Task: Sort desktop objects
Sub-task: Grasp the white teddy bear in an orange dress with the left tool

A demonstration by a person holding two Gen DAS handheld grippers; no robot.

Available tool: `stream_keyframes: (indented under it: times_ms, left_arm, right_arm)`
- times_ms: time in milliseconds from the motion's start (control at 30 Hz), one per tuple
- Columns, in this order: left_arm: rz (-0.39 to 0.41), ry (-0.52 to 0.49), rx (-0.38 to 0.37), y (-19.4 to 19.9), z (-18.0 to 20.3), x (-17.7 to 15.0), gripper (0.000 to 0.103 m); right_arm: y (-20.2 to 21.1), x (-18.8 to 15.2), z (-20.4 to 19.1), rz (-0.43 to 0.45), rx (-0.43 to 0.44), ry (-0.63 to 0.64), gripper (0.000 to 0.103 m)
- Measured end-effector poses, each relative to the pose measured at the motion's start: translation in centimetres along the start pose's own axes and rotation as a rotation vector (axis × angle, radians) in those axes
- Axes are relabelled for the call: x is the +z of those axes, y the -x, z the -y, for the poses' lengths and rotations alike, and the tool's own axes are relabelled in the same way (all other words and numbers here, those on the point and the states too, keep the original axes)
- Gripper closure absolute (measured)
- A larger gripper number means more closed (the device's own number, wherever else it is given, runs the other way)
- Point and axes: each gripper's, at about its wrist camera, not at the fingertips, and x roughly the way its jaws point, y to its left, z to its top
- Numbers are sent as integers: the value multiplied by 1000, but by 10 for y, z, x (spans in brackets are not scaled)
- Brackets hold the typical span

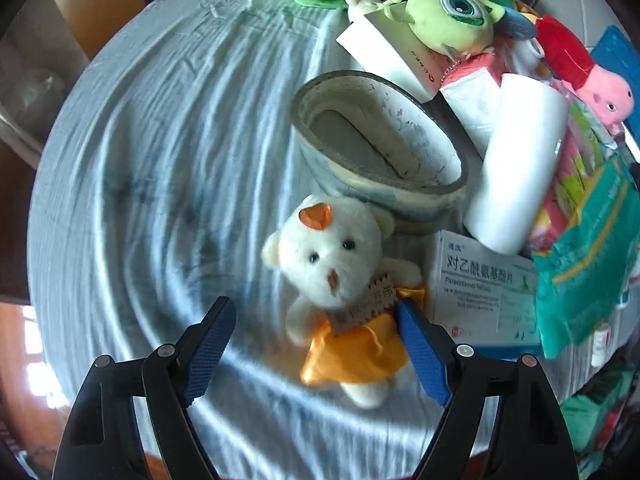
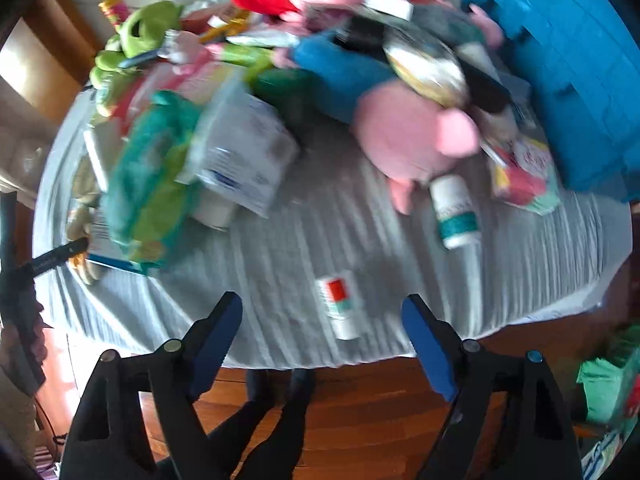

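Left wrist view: left claw [image 1: 316,320] is seen spread wide, nothing clamped. The white teddy bear [image 1: 340,276] lies on its back on the table [image 1: 160,160], on a grey-blue wrinkled cloth, at approx. 12 o'clock from the claw's gap. Its long axis runs from head at 11 o'clock to feet at 5 o'clock; face is turned up. The orange dress is partly covered by the blue pad of the finger at 3 o'clock, which lies at the bear's side; contact can't be confirmed. The finger at 9 o'clock stands apart from the bear.

Just past the bear's head, at 1 o'clock, a grey oval bowl [image 1: 376,136] is seen tilted, mouth up. At 3 o'clock of the bear lies a paracetamol box [image 1: 480,280], its far edge hidden under a white roll [image 1: 516,160] and a teal pouch [image 1: 588,256]. A green one-eyed plush [image 1: 448,12] and a pink pig plush [image 1: 600,88] sit at the pile's top; several items there are cut off by the frame edge.

Right wrist view: heavily motion-blurred. Right claw [image 2: 322,322] is likewise spread, holding nothing, above the table's near edge. A small white tube w/ red-green label [image 2: 338,304] lies between the fingertips' line, long axis approx. 11–5 o'clock. A white-green bottle [image 2: 456,212] lies at 1 o'clock, a blue crate [image 2: 560,60] beyond. Labels can't be read.
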Motion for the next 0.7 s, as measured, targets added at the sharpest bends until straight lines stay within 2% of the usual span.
stream_keyframes:
  times_ms: [33,100,200,233,267,400,600,700]
  left_arm:
    - [3,1,2,-2,2,1,20]
    - [7,-3,10,-5,7,4,20]
    - [16,-19,27,-10,14,6,20]
    - [25,-35,31,-10,18,6,24]
    - [35,-48,29,-8,20,6,37]
    - [35,-72,10,1,22,1,58]
    - [58,-70,42,22,0,-5,60]
    - [75,-43,55,34,-17,-7,60]
  right_arm:
    - [-5,-3,3,-12,-4,1,22]
    - [-15,-10,6,-37,-1,6,37]
    - [-13,-11,4,-30,24,13,38]
    - [-9,-10,2,-19,34,17,38]
    - [-6,-8,0,-7,43,21,38]
    - [11,9,-15,50,69,56,38]
    - [34,42,-56,89,183,106,38]
    - [36,52,-79,54,243,70,38]
